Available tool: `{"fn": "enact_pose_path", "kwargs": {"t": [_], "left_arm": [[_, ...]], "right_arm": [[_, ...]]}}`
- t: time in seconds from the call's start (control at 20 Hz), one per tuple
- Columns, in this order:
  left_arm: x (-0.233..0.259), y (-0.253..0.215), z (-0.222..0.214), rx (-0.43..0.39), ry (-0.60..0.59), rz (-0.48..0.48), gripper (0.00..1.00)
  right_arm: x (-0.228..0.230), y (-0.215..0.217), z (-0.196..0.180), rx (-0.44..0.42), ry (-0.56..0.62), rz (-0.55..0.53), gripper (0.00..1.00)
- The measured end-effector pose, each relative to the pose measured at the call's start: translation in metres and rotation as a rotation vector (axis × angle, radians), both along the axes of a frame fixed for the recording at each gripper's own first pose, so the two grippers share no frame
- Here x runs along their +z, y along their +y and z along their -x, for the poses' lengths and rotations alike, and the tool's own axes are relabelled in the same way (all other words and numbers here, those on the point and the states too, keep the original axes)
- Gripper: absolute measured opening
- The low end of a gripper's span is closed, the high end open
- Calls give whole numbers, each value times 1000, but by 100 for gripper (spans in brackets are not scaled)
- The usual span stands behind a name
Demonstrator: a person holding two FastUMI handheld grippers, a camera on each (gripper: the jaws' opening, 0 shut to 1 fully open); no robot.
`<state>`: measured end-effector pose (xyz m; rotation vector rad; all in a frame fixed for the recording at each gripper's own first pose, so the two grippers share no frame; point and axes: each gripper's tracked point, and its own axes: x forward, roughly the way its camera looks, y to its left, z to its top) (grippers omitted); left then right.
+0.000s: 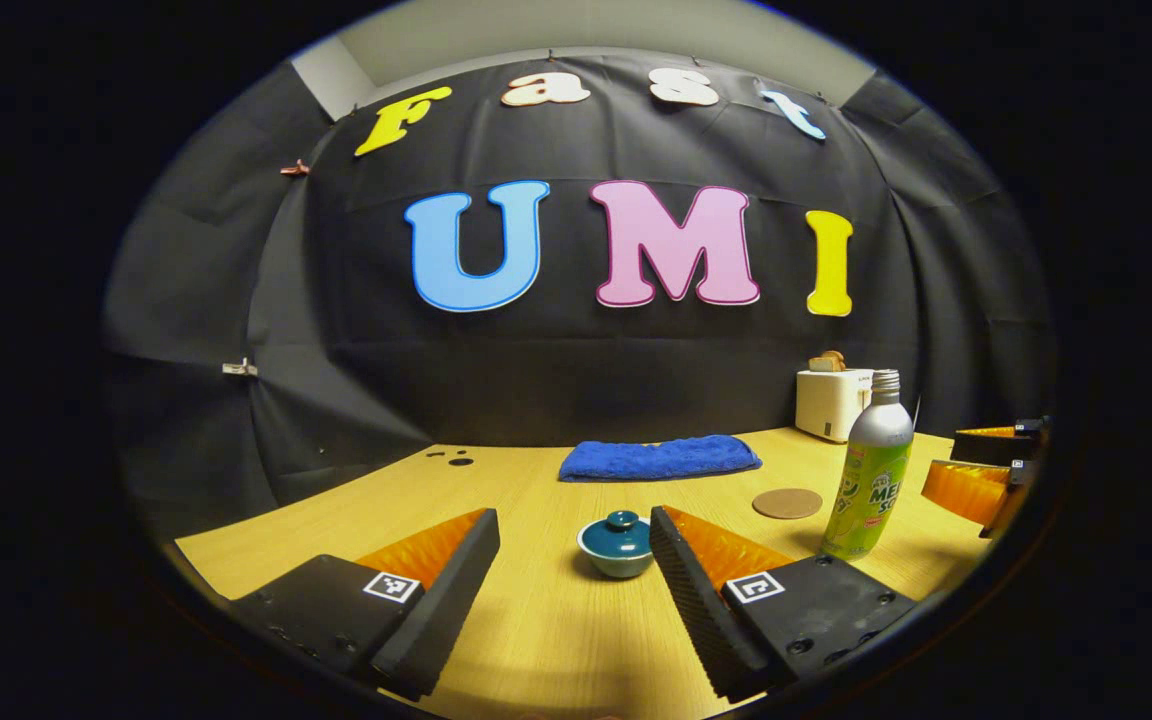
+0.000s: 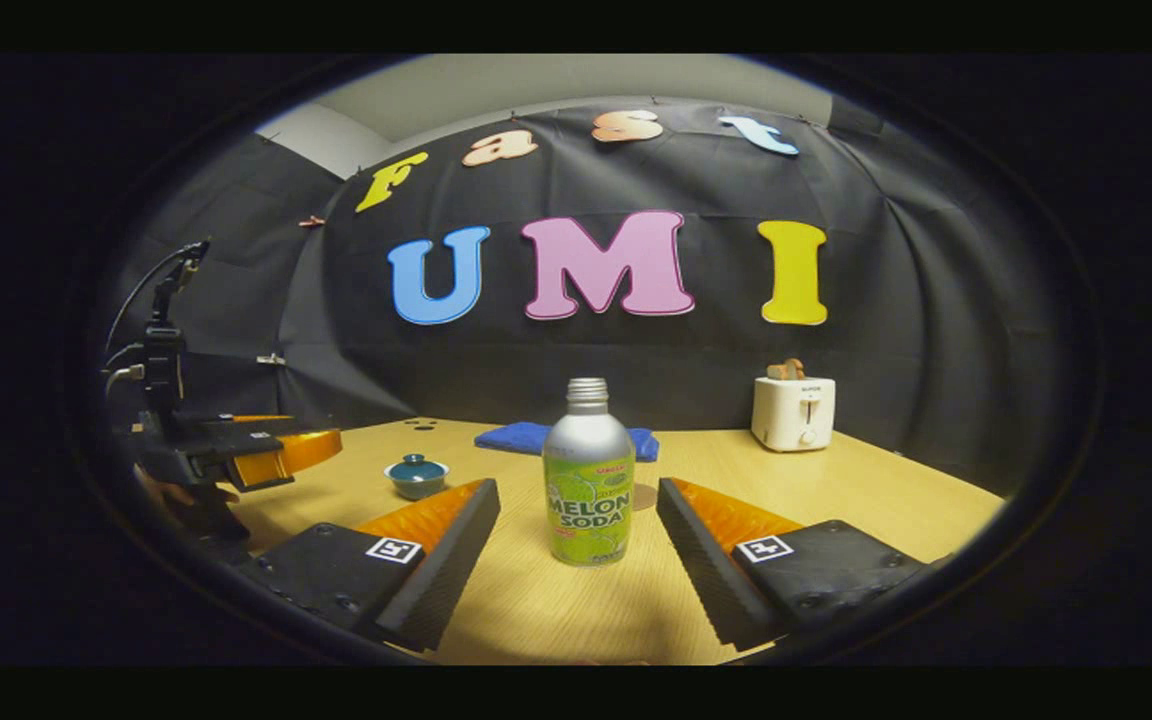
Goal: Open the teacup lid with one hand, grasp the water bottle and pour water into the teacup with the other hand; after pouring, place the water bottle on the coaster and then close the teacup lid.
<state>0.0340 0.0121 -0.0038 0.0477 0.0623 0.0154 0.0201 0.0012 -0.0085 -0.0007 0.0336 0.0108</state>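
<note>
Water bottle [image 2: 589, 475] upright, uncapped, between spread right gripper [image 2: 576, 550] fingers, untouched. Lidded teacup [image 1: 616, 545] ahead of spread left gripper [image 1: 576, 575]. Coaster [image 1: 787, 503], blue towel [image 1: 658, 458], toaster [image 2: 793, 412] beyond.

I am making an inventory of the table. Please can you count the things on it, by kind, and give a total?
Teacup with lid: 1
Water bottle: 1
Coaster: 1
Blue towel: 1
Toaster: 1
Total: 5
</note>
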Motion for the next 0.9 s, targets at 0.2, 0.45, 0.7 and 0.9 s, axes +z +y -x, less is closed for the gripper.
{"fn": "enact_pose_path", "kwargs": {"t": [0.2,0.45,0.7,0.9], "left_arm": [[2,2,-28,-36,5,-20,95],[-23,-11,-70,-111,75,13,90],[-47,-28,-105,-173,146,27,75],[-66,-33,-122,-183,196,3,70]], "right_arm": [[-7,-8,3,-36,32,4,98],[1,-21,0,-74,2,33,98],[-7,-33,-9,-100,15,24,98],[-18,-36,-16,-98,47,14,98]]}}
